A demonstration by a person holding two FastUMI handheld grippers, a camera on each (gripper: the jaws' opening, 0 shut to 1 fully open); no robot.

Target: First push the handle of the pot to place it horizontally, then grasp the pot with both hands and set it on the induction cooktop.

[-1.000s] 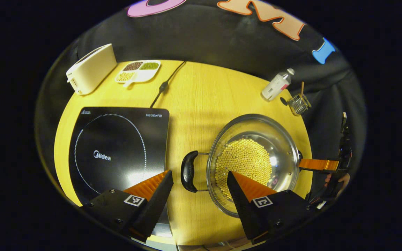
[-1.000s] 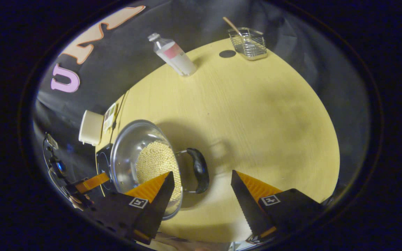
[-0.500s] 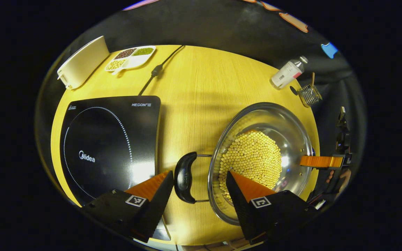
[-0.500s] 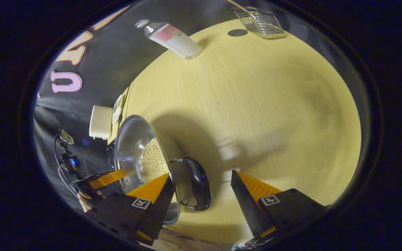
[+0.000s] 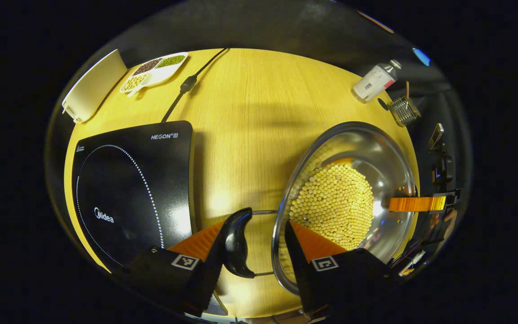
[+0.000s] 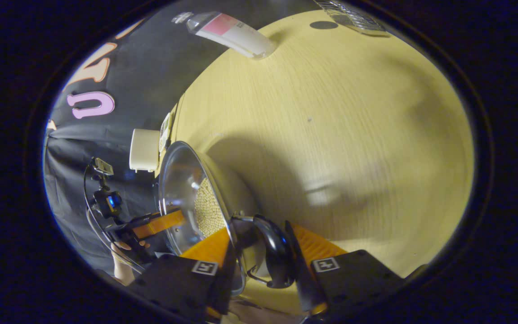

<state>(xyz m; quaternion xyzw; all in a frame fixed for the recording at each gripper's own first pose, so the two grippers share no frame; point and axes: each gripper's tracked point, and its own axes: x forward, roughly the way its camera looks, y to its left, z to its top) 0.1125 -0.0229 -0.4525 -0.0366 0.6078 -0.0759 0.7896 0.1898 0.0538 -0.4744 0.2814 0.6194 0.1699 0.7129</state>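
Pot is the main thing, a shiny steel one sitting on the yellow bench with a thick layer of pale yellow beans across its bottom. It's at about 4 o'clock in the left gripper view, with the black induction cooktop off at 9 o'clock, well apart from it and with nothing on it. Up at 11 o'clock there's a white divided tray with brown, green and yellowish grains in separate compartments, next to a cream box-shaped appliance. At 1 o'clock a bottle with a label leans over, just beside a small wire basket with a stick poking out of it. The left gripper is low over the bench with its jaws spread around the pot's near black handle and rim; one finger is right up against the handle, the other sits over the beans, so not pinching yet as far as I can tell. In the right gripper view, the right gripper has the other black handle between its jaws, close on both sides, but I can't tell if they're actually squeezing it. That view shows the pot nearly edge-on at 7 o'clock and a hand holding the far gripper. The cooktop's cord shows in the left gripper view.
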